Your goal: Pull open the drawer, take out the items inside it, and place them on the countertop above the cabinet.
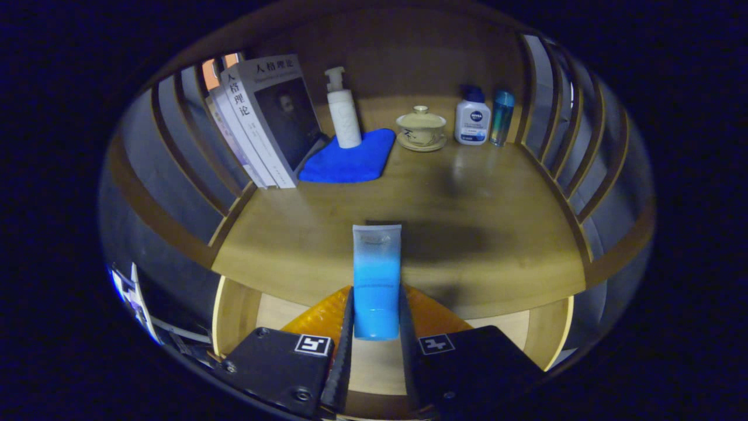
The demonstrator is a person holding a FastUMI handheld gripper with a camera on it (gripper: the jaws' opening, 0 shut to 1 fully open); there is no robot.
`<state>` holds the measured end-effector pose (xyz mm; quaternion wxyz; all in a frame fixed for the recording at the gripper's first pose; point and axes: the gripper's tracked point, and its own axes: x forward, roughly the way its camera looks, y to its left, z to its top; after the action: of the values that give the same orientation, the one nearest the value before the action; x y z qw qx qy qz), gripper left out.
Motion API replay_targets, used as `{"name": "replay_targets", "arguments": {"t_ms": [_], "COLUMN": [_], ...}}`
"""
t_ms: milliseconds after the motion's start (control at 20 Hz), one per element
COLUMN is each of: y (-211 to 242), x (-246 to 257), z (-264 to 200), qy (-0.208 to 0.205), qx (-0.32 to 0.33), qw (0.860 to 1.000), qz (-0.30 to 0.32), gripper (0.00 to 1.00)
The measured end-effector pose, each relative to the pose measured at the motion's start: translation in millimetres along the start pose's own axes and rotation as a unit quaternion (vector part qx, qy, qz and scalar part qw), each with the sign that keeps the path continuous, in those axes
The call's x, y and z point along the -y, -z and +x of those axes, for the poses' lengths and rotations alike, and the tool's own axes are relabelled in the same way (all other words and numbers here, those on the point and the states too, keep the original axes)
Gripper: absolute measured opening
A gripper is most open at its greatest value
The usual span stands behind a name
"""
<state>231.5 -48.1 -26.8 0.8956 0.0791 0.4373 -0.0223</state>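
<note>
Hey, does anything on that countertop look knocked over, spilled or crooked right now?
Nothing stands out. The books lean against the side slats, the pump bottle stands upright on the blue cloth, and the lidded teacup and two small bottles are upright. The claw grips a blue tube over the open drawer.

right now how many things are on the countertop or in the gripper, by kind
Books: 3, leaning at the back left, though more may hide behind
Bottles: 3, a white pump bottle, a white bottle with a blue cap, a blue-green bottle
Tubes: 1, the blue tube, held between the fingers of the gripper
Cloths: 1, the blue cloth
Lidded cups: 1, on a saucer
Total: 9
</note>
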Motion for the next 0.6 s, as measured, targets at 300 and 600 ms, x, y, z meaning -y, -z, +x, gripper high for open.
{"name": "replay_targets", "arguments": {"t_ms": [300,600], "y": [-1,17], "x": [4,-15], "z": [0,-44], "qy": [0.003,-0.041], "qx": [0.043,0.091], "qw": [0.999,0.995], "qz": [0.002,-0.005], "gripper": [0.56,0.7]}}
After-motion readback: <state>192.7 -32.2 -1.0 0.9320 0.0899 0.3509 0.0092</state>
